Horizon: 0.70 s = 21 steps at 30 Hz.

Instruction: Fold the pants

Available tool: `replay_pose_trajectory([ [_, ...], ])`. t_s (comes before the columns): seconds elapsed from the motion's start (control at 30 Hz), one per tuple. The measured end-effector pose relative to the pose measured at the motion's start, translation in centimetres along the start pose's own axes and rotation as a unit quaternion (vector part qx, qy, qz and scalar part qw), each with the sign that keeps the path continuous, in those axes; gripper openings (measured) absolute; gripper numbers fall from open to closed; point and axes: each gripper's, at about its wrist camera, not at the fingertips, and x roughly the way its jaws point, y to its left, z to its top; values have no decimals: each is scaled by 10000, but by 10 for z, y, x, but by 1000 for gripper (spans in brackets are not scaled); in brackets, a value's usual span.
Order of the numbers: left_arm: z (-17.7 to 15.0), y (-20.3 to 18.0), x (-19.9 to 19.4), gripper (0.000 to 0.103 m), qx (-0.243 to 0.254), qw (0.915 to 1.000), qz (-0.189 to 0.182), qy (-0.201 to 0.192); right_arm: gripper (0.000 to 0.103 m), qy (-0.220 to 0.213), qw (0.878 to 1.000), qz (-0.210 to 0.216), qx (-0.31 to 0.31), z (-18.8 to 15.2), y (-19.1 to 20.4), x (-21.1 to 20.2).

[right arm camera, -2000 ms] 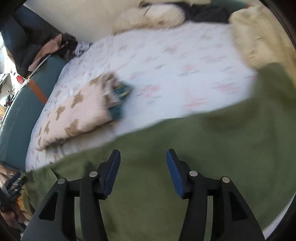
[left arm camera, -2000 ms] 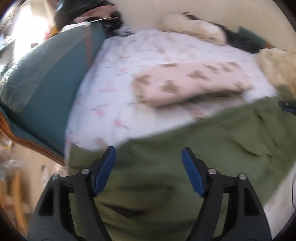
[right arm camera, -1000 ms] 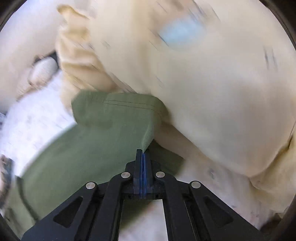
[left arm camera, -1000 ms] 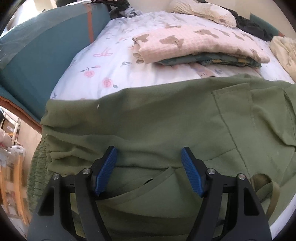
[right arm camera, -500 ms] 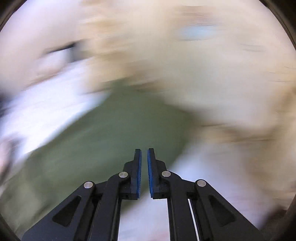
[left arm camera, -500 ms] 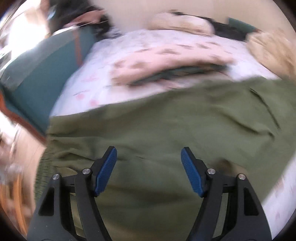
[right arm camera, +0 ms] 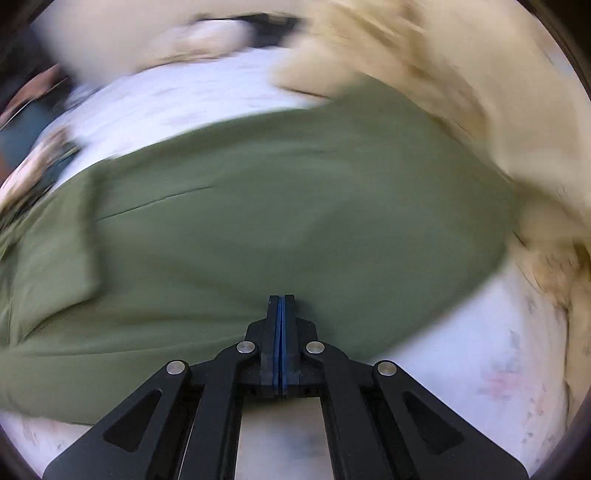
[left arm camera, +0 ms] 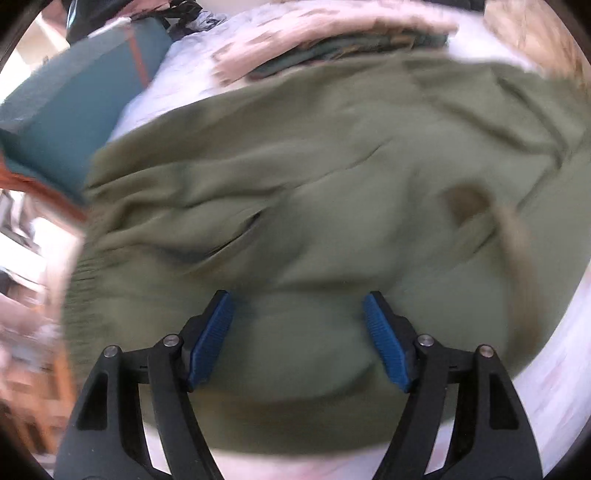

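Olive green pants (left arm camera: 295,166) lie spread on the white flowered sheet (left arm camera: 554,369), blurred by motion. The waistband end with a tan drawstring (left arm camera: 517,266) fills the left wrist view. My left gripper (left arm camera: 295,306) hovers over this cloth; its jaws are opening and nothing is pinched between the blue pads. In the right wrist view a pants leg (right arm camera: 295,203) lies flat across the sheet (right arm camera: 184,96). My right gripper (right arm camera: 282,301) is shut above it, pads pressed together, and I see no cloth between them.
A folded stack of pink patterned cloth (left arm camera: 314,33) lies beyond the pants. A teal padded edge (left arm camera: 74,92) borders the bed on the left. A cream blanket (right arm camera: 480,74) is heaped against the far end of the pants leg.
The right gripper held the raised pants hem, opened slightly, and now is shut over the flat leg. The left gripper has shifted and rolled over the waistband, staying open.
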Motion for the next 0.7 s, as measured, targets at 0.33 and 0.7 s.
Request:
replay_pose_trajectory([
  [0.33,-63,161,-39,87,-2643,9635,-72,412,8,-399,9970,240,618,-14,1,-49],
  [0.7,-84,147,9,85,-5360,8319,-1312,-583,73,-298,9698,1761,1660,-58,25,-90],
])
